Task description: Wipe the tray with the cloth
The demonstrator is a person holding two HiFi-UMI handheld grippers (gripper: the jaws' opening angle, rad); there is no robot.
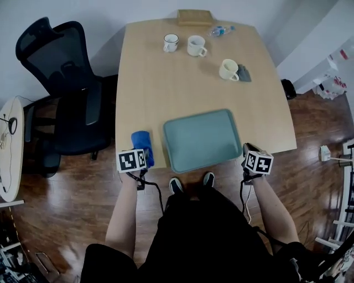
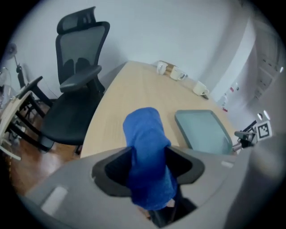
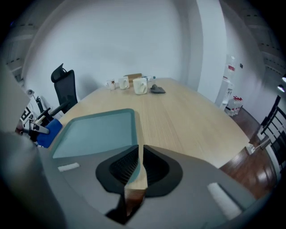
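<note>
The teal tray (image 1: 202, 138) lies near the front edge of the wooden table (image 1: 149, 88), and it also shows in the left gripper view (image 2: 203, 129) and the right gripper view (image 3: 96, 132). A blue cloth (image 1: 142, 145) rests on the table just left of the tray. My left gripper (image 1: 142, 157) is at the cloth's near end. Its jaws stand wide open, with the cloth (image 2: 145, 147) bunched between them. My right gripper (image 1: 249, 152) is at the tray's front right corner. There its jaws (image 3: 138, 167) are closed to a thin slit on the tray's rim.
At the far end of the table stand three mugs (image 1: 171, 42) (image 1: 196, 46) (image 1: 229, 69), a small grey object (image 1: 244, 73), a plastic bottle (image 1: 221, 31) and a wooden box (image 1: 194, 17). A black office chair (image 1: 66, 94) stands left of the table, with a small round table (image 1: 11, 143) beyond it.
</note>
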